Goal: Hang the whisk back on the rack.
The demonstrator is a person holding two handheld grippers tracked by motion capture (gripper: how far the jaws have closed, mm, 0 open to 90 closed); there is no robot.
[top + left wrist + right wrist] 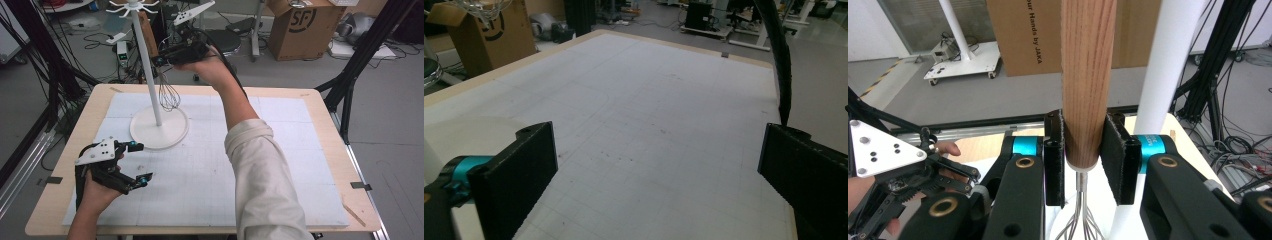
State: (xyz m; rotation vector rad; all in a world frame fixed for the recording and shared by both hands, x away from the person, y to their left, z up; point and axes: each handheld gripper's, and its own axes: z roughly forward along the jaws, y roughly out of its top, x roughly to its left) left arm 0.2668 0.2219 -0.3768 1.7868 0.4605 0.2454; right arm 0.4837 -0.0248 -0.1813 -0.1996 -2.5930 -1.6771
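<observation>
A whisk with a wooden handle (1087, 75) and wire loops (169, 95) hangs upright, wires down, close to the pole of a white hook stand (145, 55). My right gripper (161, 59) is raised above the table's far side, and both its pads press on the lower end of the handle (1087, 155). The stand's round base (159, 127) sits on the white mat, and its hooks (132, 6) spread at the top. My left gripper (141, 162) rests low at the table's front left with jaws wide apart and nothing between them (659, 170).
A white gridded mat (250, 165) covers the wooden table (320, 100). A cardboard box (300, 25) stands on the floor beyond the far edge. Black stand legs (350, 75) rise at the right, and cables lie on the floor at the left.
</observation>
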